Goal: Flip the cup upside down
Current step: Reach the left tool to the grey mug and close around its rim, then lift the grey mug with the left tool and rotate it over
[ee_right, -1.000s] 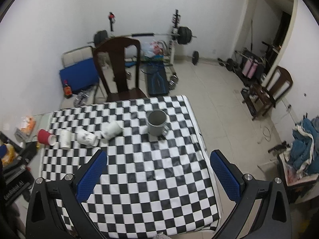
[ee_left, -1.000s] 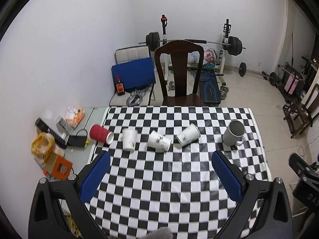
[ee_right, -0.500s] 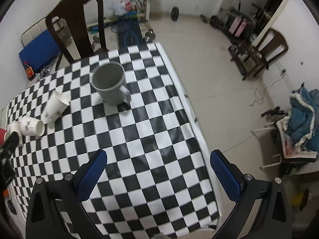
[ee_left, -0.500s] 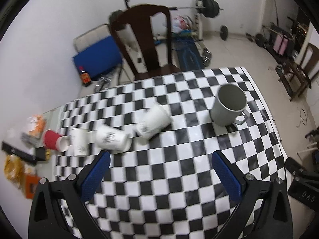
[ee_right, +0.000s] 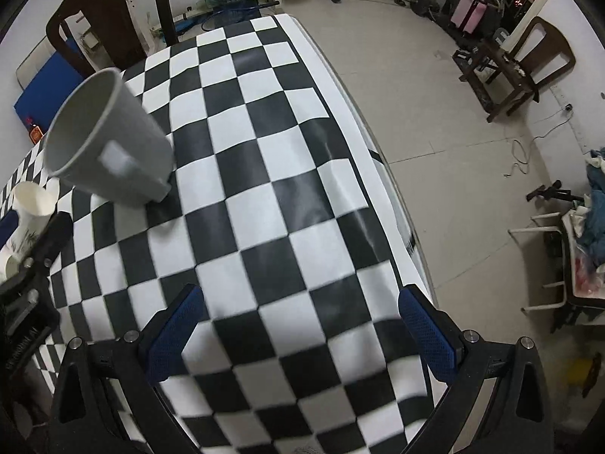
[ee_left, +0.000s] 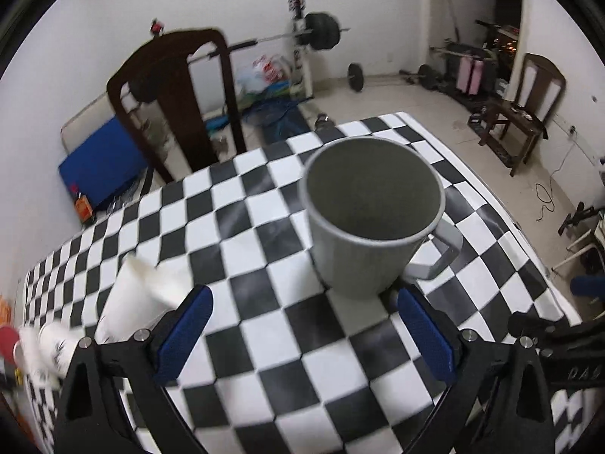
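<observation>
A grey mug (ee_left: 372, 215) with a handle on its right stands upright, mouth up, on the checkered table (ee_left: 264, 340). My left gripper (ee_left: 304, 335) is open, just in front of the mug, its blue pads wider than the mug's base. In the right wrist view the mug (ee_right: 109, 143) is at the far left. My right gripper (ee_right: 298, 335) is open and empty over the table's right part, well apart from the mug.
White paper cups (ee_left: 132, 302) lie on their sides left of the mug, with a red cup (ee_left: 7, 340) beyond. A dark wooden chair (ee_left: 174, 94) stands behind the table. The table's right edge (ee_right: 382, 174) drops to the tiled floor.
Both grippers have moved forward and lower toward the table. The mug is now much closer, right before the left gripper. Both stayed open.
</observation>
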{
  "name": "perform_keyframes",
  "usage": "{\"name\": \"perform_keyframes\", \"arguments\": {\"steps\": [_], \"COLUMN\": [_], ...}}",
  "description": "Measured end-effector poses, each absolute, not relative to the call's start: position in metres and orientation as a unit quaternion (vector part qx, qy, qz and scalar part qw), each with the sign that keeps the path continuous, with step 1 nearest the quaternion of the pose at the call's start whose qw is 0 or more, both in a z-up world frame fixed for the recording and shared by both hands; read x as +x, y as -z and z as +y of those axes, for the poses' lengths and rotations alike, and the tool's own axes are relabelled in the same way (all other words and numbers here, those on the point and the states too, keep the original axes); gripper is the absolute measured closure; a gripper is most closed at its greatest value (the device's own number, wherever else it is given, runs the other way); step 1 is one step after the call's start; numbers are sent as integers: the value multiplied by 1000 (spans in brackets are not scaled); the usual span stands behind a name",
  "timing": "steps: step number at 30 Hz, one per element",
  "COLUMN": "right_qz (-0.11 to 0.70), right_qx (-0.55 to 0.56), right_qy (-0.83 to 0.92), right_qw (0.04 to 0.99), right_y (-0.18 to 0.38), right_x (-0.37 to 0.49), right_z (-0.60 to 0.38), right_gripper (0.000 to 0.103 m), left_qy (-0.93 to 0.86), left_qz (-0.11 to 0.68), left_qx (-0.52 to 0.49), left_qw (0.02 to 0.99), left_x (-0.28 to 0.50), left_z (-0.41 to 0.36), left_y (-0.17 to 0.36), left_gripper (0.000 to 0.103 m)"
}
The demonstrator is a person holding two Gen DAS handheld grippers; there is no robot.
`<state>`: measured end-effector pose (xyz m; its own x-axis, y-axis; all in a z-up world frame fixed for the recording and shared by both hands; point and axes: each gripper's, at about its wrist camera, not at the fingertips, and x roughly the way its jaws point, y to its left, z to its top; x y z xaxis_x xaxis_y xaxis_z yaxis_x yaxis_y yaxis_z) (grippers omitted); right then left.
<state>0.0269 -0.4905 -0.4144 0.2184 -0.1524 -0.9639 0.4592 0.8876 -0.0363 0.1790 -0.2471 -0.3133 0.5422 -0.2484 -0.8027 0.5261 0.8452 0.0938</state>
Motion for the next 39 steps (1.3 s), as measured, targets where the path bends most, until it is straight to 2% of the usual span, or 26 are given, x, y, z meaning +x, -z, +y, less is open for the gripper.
{"name": "perform_keyframes", "arguments": {"steps": [8,12,16,39], "right_qz": [590,587,586,578], "right_qx": [107,101,93,81], "right_qy": [194,189,188,201], "right_qw": [776,781,783,787], "right_y": [457,464,465,452], "right_x": [35,38,39,12], "right_z": [-517,-528,-530,-515], "right_gripper": [0,0,0,0], "left_qy": [263,281,294,306], "left_qz": [375,359,339,297], "left_qx": [170,157,145,87], "left_qw": [873,876,882,900], "left_x": [184,190,199,181], "left_z": [-274,-280,-287,-252], "left_y": [335,335,332,307], "left_gripper": [4,16,22,23]}}
